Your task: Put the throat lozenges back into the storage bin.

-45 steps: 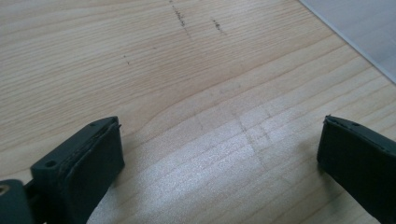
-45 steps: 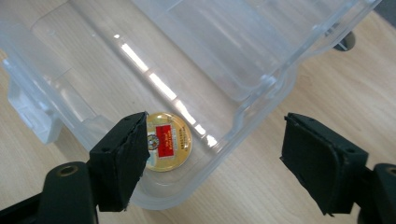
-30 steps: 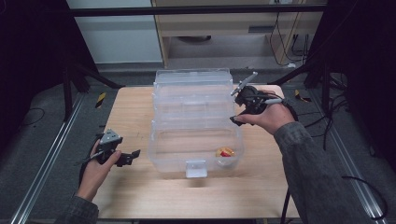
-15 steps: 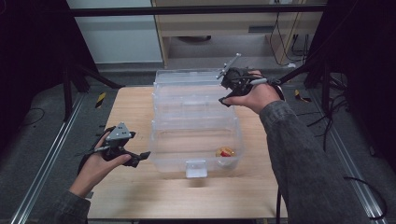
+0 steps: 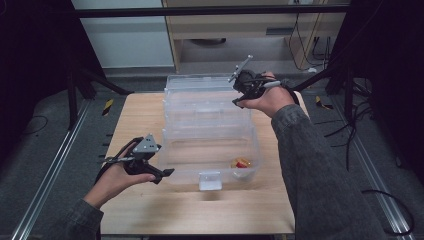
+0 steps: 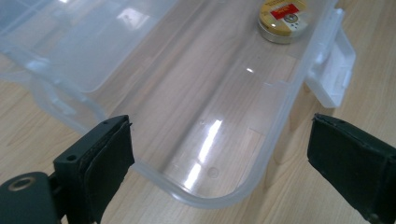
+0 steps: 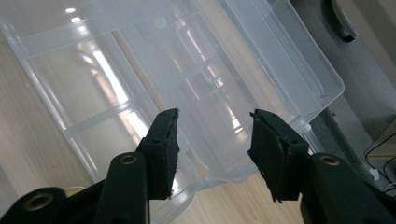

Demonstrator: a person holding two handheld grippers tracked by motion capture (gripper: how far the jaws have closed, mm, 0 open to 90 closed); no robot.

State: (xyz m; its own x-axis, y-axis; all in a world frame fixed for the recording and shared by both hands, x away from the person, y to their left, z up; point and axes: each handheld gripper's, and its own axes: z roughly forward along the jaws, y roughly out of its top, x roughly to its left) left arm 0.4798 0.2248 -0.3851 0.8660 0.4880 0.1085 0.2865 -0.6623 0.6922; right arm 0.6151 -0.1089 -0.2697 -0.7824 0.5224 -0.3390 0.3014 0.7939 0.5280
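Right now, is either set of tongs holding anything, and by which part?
Nothing is held. The left tongs gape at the clear box's near corner; the right tongs, just closing, grip nothing above its lid.

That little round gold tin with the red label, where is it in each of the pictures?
High view: the gold tin lies in the clear box's near right corner.
Left gripper view: the tin sits at the top edge, inside the box.
Right gripper view: I cannot make it out for sure.
Shared landmark: the box's white latch.
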